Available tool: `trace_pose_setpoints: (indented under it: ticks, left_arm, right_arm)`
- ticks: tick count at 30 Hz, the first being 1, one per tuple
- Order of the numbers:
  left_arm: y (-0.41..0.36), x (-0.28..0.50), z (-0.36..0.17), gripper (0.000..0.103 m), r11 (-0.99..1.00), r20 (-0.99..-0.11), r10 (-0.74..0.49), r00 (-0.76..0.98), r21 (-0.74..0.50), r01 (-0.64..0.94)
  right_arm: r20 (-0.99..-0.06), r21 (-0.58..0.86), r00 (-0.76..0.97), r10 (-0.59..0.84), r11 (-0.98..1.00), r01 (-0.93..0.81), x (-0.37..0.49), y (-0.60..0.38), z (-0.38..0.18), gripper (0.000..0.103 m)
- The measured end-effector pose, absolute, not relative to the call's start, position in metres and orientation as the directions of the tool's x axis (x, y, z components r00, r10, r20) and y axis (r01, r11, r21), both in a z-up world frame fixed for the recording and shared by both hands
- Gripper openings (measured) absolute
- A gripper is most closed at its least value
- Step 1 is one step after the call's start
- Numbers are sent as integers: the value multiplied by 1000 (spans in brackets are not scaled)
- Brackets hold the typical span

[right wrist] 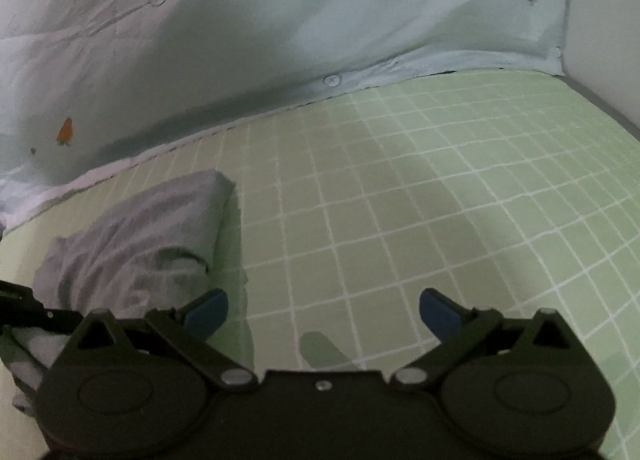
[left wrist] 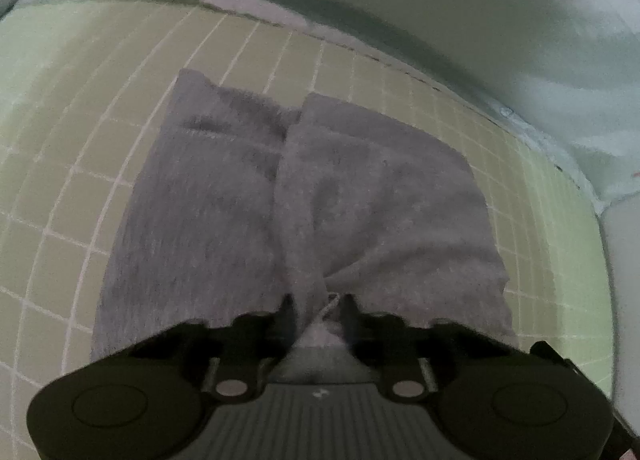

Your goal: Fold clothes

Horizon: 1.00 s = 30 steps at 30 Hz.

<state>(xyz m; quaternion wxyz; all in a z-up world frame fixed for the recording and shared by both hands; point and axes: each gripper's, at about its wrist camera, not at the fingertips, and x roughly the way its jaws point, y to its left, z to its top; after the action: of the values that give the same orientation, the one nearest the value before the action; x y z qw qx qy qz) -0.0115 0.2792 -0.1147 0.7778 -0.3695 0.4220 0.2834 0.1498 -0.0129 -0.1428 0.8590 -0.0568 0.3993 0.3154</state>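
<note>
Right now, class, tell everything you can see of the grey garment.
The grey garment is soft, knit-looking cloth, lying mostly flat on the green checked sheet. It looks folded: two panels meet along a central seam-like crease. Its near edge is bunched and pinched between the closed fingers of the left gripper, with a thin cord showing there. In the right wrist view it lies rumpled, left of the open right gripper, which does not touch it.

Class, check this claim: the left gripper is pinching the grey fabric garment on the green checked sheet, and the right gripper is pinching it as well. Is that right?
Not quite. The left gripper does pinch the grey fabric garment on the green checked sheet, but the right gripper is open and holds nothing; its blue fingers stand wide apart over bare sheet, as the right wrist view shows.
</note>
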Motion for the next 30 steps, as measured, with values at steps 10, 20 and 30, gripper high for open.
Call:
trace_pose_setpoints:
  ticks: [10, 20, 30]
  left_arm:
    - [245, -6, -51, 13, 762, -756, 405, 514, -33, -647]
    - [270, -69, -66, 15, 616, -803, 449, 392, -40, -787]
    - [304, -106, -81, 37, 487, -801, 396, 449, -231, -842]
  right_arm:
    - [-753, 131, 441, 489, 767, -628, 137, -1, -156, 103]
    - [-761, 114, 434, 483, 758, -642, 133, 4, -157, 103]
    - [-718, 201, 404, 567, 724, -660, 132, 34, -131, 103]
